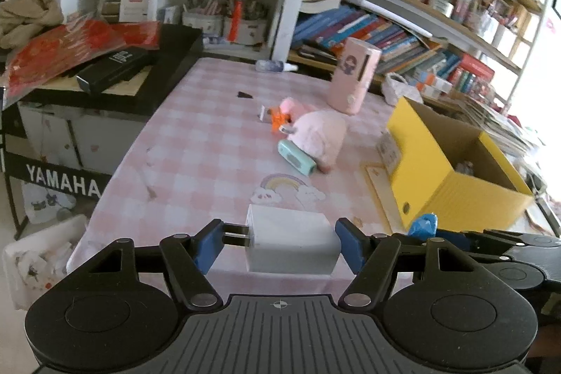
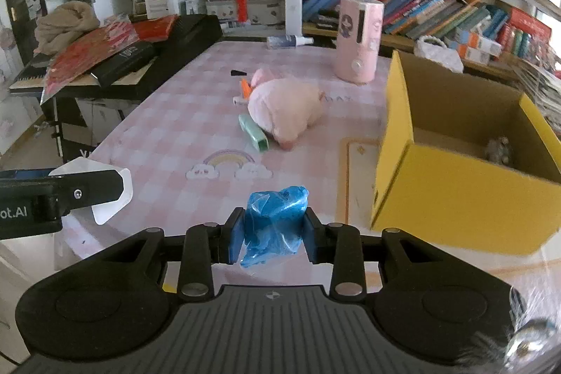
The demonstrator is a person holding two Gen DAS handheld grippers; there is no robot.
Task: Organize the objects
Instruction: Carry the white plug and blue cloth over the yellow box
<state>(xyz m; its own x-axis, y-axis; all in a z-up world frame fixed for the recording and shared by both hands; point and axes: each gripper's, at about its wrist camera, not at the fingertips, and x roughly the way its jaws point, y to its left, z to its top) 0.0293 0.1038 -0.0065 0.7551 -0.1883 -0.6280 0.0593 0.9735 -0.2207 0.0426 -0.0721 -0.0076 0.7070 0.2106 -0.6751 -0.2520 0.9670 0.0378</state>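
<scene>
My left gripper (image 1: 282, 242) is shut on a white plug charger (image 1: 292, 242), its prongs against the left pad, above the table's near edge. It also shows in the right wrist view (image 2: 101, 195). My right gripper (image 2: 273, 232) is shut on a crumpled blue plastic bag (image 2: 275, 219), which also shows in the left wrist view (image 1: 422, 225). An open yellow cardboard box (image 2: 455, 198) stands at the right with a small item inside. A pink plush toy (image 2: 284, 109), a mint green case (image 2: 254, 132) and a small orange object (image 2: 245, 88) lie mid-table.
A tall pink cylinder device (image 2: 357, 39) stands at the back of the pink checked table (image 2: 175, 128). A small spray bottle (image 2: 287, 41) lies behind it. A black keyboard (image 2: 168, 55) piled with red items is at the left. Bookshelves (image 2: 438, 6) line the back.
</scene>
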